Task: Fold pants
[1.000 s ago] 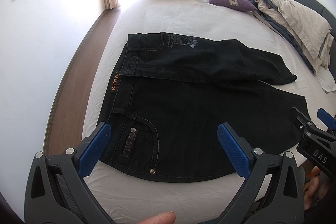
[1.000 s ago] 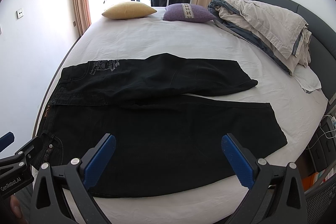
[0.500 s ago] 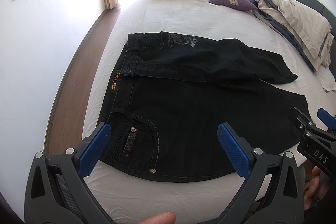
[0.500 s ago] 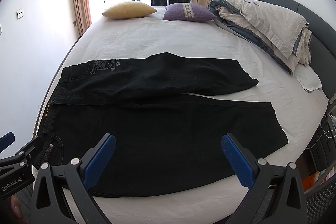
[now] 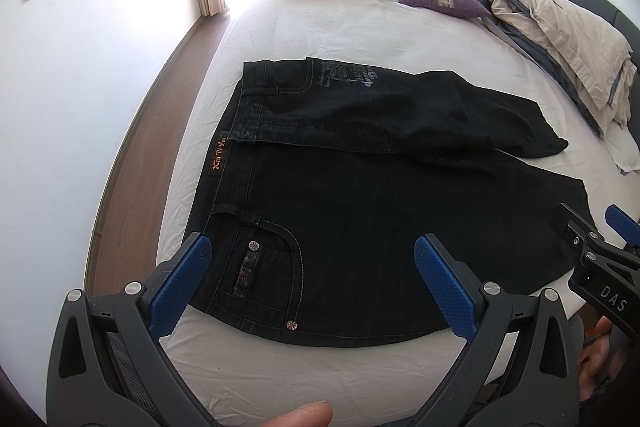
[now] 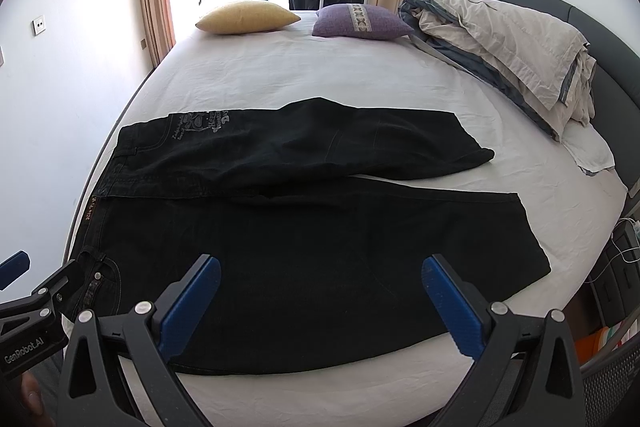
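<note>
A pair of black jeans (image 5: 360, 211) was laid flat on the white bed sheet (image 5: 340, 27), waistband toward 9 o'clock and hems toward 3 o'clock in both views. The far leg (image 6: 320, 147) was seen lying slightly askew, its hem well short of the near leg's hem (image 6: 532, 239). An orange waistband label (image 5: 219, 157) was visible at the 9 o'clock edge, and a riveted front pocket (image 5: 272, 267) lay at the near corner.

The left gripper (image 5: 312, 285) was held above the near edge of the jeans, over the pocket area; its blue-padded fingers (image 5: 180, 283) were spread wide and nothing was held between them. The right gripper (image 6: 320, 301) was likewise held over the near leg, toward the middle, with its fingers (image 6: 452, 307) wide apart and nothing gripped. No contact with the cloth could be made out for either.

Toward 12 o'clock a yellow pillow (image 6: 248, 17) and a purple cushion (image 6: 360, 21) were seen at the far side of the bed, and a bunched duvet (image 6: 512, 43) was piled against the grey headboard (image 6: 600, 43) at about 2 o'clock.
</note>
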`<state>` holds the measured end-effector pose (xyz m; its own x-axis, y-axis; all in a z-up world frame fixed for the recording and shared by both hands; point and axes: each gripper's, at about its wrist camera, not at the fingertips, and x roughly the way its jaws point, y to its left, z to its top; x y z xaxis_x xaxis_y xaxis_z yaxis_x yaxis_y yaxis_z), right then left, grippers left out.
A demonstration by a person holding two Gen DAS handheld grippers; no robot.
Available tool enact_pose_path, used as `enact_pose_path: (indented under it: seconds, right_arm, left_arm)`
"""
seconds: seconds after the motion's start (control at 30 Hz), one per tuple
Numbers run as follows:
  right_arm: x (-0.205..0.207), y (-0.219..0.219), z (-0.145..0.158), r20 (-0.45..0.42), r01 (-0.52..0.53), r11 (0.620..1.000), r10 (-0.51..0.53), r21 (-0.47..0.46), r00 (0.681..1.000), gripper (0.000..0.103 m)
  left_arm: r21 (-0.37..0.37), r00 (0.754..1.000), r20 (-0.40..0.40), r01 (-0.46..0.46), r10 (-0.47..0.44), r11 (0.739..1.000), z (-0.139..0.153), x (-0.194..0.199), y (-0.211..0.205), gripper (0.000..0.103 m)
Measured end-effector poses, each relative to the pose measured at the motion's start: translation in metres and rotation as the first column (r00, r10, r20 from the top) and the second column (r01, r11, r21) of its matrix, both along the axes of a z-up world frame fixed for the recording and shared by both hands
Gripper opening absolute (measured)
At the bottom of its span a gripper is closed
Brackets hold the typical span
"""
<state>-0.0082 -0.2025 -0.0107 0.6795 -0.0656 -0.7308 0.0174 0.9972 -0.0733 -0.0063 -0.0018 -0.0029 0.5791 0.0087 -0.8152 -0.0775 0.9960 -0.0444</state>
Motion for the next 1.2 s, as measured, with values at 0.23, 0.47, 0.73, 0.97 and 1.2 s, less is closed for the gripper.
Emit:
enact_pose_path:
  seconds: [0.23, 0.47, 0.73, 0.97, 1.2]
  right_arm:
    - [-0.003, 0.009, -0.007, -0.007, -0.013, 1.0, 0.013, 0.003, 1.0, 0.103]
    - [0.008, 0.008, -0.008, -0.023, -0.07, 0.997, 0.071, 0.024, 0.997, 0.103]
    - [0.051, 0.009, 0.007, 0.012, -0.294, 0.955, 0.294, 0.026, 0.956, 0.103]
    - [0.131, 0.003, 0.02, 0.027, -0.534, 0.846, 0.534, -0.003, 0.845, 0.095]
    - [0.205, -0.001, 0.003, -0.048, -0.67, 0.74, 0.672, 0.055, 0.739, 0.08]
  left_arm:
    - [-0.007, 1.0, -0.006, 0.009, -0.009, 1.0, -0.008, 0.001, 0.005, 0.103]
    - [-0.133, 0.997, 0.022, 0.073, -0.071, 0.988, -0.011, 0.019, 0.024, 0.103]
    - [0.044, 0.978, 0.065, 0.196, -0.198, 0.98, -0.004, 0.088, 0.045, 0.103]
    - [0.086, 0.931, 0.066, 0.353, -0.359, 0.932, 0.014, 0.204, 0.073, 0.103]
    - [0.001, 0.806, -0.117, 0.585, -0.58, 0.811, -0.024, 0.324, 0.075, 0.089]
